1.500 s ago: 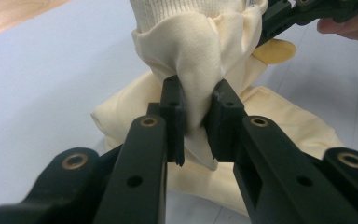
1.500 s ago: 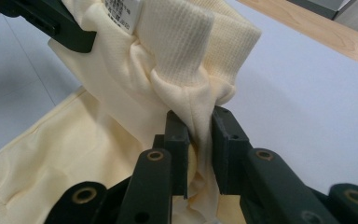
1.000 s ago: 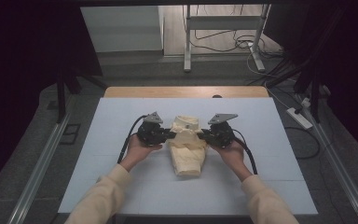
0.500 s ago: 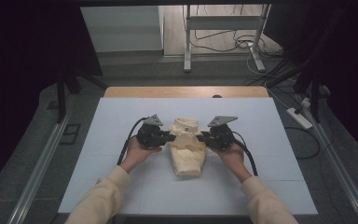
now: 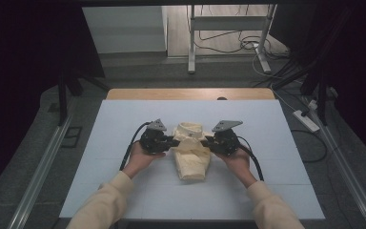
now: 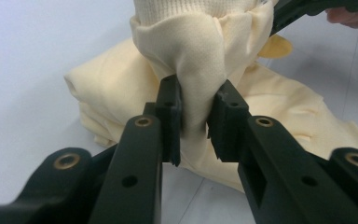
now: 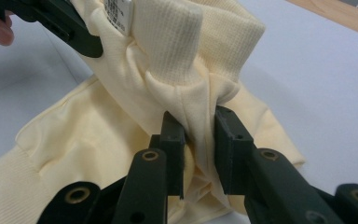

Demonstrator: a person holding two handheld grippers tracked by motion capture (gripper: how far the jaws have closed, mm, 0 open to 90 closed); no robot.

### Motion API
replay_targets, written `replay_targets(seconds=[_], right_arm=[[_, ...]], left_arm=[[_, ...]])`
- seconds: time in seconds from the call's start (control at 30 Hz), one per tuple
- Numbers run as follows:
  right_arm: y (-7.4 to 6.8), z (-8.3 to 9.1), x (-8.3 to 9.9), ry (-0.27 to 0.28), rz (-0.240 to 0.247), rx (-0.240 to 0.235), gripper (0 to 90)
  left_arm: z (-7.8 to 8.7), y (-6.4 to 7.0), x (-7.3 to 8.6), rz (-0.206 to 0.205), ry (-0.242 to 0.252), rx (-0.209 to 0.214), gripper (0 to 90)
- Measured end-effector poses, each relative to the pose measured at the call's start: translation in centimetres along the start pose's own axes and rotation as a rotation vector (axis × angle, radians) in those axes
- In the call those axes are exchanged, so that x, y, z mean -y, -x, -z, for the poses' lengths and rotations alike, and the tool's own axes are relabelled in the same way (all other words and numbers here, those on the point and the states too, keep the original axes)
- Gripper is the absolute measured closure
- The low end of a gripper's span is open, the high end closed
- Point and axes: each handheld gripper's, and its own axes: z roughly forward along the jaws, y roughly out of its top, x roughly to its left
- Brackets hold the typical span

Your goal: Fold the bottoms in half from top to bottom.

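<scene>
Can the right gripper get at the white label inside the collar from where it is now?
Probably not as things stand: the right gripper is shut on a fold of the yellow garment just below the ribbed collar. The label sits higher, near the left gripper; it would have to let go first.

My left hand-held gripper (image 5: 171, 141) points inward to the right, its jaws pinched nearly together. My right hand-held gripper (image 5: 208, 141) faces it, pointing left, jaws likewise clamped close. My left hand (image 5: 140, 157) and right hand (image 5: 238, 160) cup them from below, forearms angled in from the near edge.
</scene>
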Motion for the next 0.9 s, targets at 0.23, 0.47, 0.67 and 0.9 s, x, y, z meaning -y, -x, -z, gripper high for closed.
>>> replay_targets(seconds=[0.23, 0.47, 0.67, 0.9], right_arm=[[-0.5, 0.3, 0.5, -0.013, 0.013, -0.005, 73.7], [-0.8, 0.3, 0.8, -0.022, 0.014, -0.011, 72.3], [-1.0, 0.4, 1.0, -0.027, 0.017, -0.014, 71.9], [-1.5, 0.7, 1.1, -0.042, 0.045, 0.0, 71.9]], left_arm=[[0.0, 0.5, 0.2, -0.009, -0.005, 0.006, 73.4], [-0.2, 0.7, 0.5, -0.012, -0.021, 0.012, 71.7], [-0.3, 1.1, 0.7, -0.019, -0.027, 0.011, 70.3], [-0.4, 1.6, 1.0, -0.025, -0.03, 0.015, 70.1]])
